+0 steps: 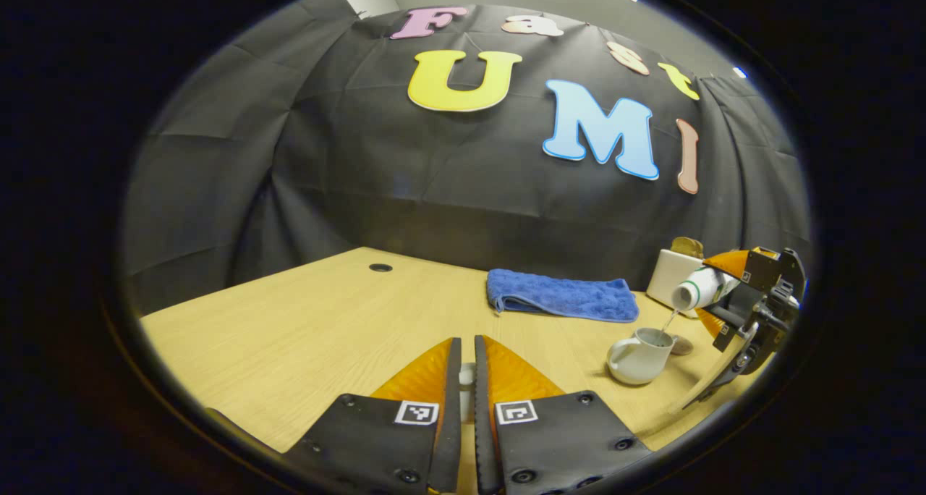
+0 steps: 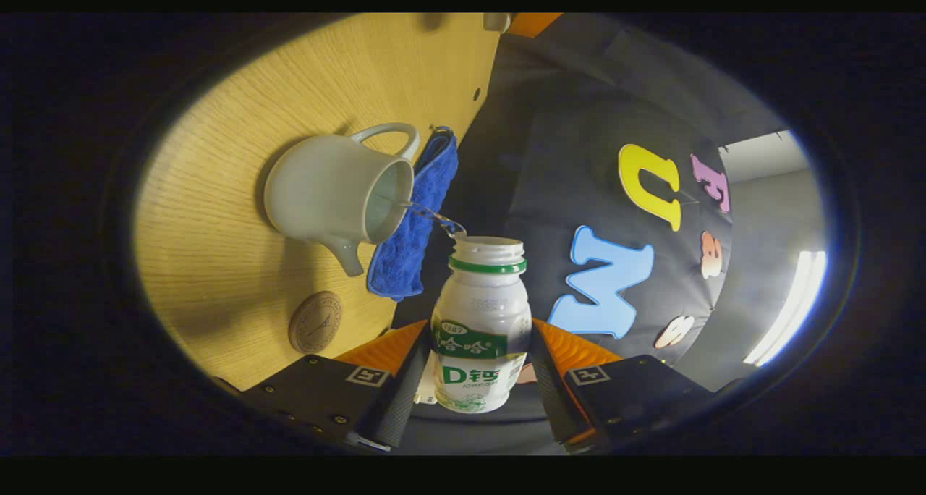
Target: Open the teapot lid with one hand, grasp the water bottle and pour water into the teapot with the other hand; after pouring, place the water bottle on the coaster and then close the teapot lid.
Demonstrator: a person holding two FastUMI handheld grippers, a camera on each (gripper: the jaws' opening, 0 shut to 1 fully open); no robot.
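Right claw (image 2: 474, 379) clamps the tipped water bottle (image 2: 480, 328) — water streams into the open teapot (image 2: 329, 191) — left claw (image 1: 463, 379) nearly closed on a small pale object, grip unclear.

The teapot (image 2: 329, 195) is plain off-white, the water bottle (image 2: 480, 328) is white with a green neck band and green label, the folded towel (image 1: 563, 296) is deep blue, the round coaster (image 2: 315, 322) is brown, and the surface (image 1: 304, 328) is pale yellow woodgrain.
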